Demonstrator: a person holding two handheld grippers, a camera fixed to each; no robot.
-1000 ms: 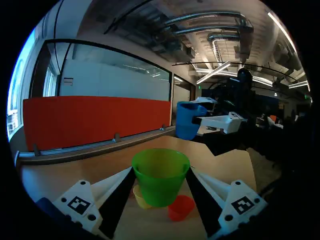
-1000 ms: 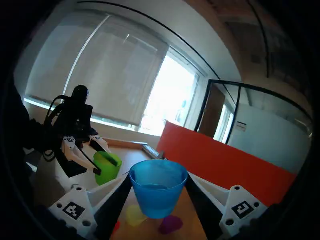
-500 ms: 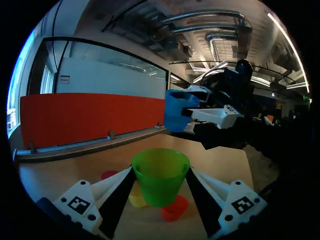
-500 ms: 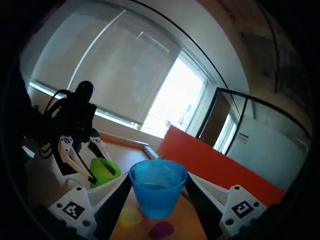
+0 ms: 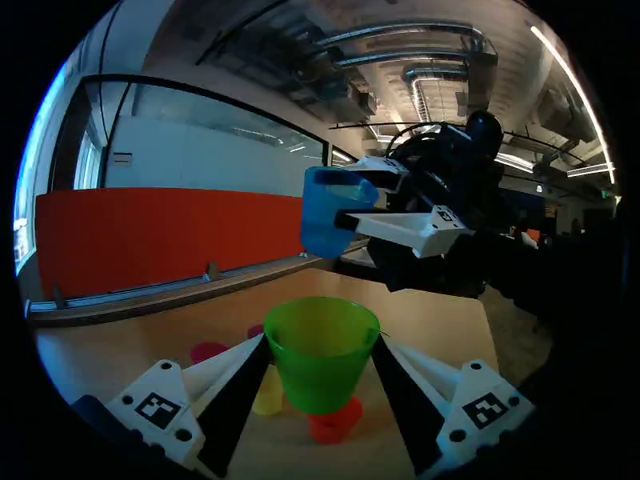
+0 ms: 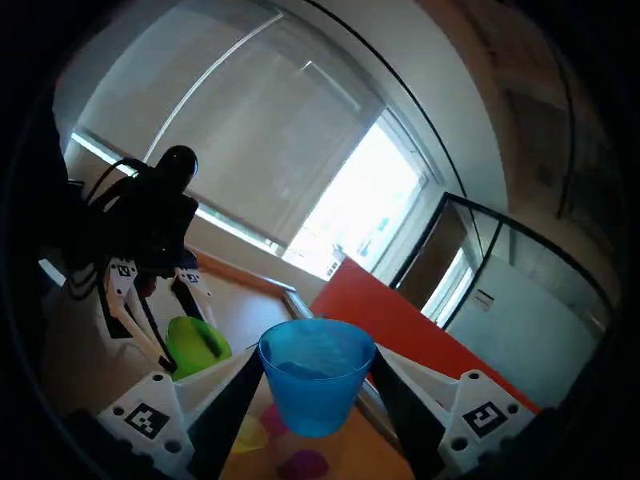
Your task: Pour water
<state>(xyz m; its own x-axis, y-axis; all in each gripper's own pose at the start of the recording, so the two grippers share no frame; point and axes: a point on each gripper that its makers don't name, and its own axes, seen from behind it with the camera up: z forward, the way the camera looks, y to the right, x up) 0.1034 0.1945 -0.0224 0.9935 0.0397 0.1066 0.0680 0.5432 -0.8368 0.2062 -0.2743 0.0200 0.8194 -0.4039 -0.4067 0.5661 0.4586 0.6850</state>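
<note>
Blue cup (image 6: 317,392), seen in the right gripper view: a translucent tumbler held between the two fingers of the right gripper (image 6: 317,362), one finger pressed against each side of its wall just under the rim. A little water lies low inside it, gathered toward one side. In the left gripper view the same cup appears farther off, raised clear of the table (image 5: 432,308) and slightly tilted. There it sits higher in the picture than the green cup (image 5: 322,364) and a little to its left.

The green cup is clamped in the same manner by the left gripper (image 5: 322,342), whose fingers close on either side of it below the rim, mouth upward. What it holds cannot be told from the pictures. In the right gripper view it shows at the lower left, held by the left gripper, with its open mouth turned toward the camera.

Below the green cup, on the pale wooden table, stand several small coloured cups: a yellow cup (image 5: 268,392), a red cup (image 5: 334,420) and a magenta cup (image 5: 208,350), near one another but apart.

Background: an orange partition (image 5: 160,232) runs along the far edge of the table, with glass panels above it. Ceiling pipes (image 5: 400,48) and strip lights cross overhead. The right gripper view faces a bright window (image 6: 352,216) beside a lowered blind (image 6: 240,136).
</note>
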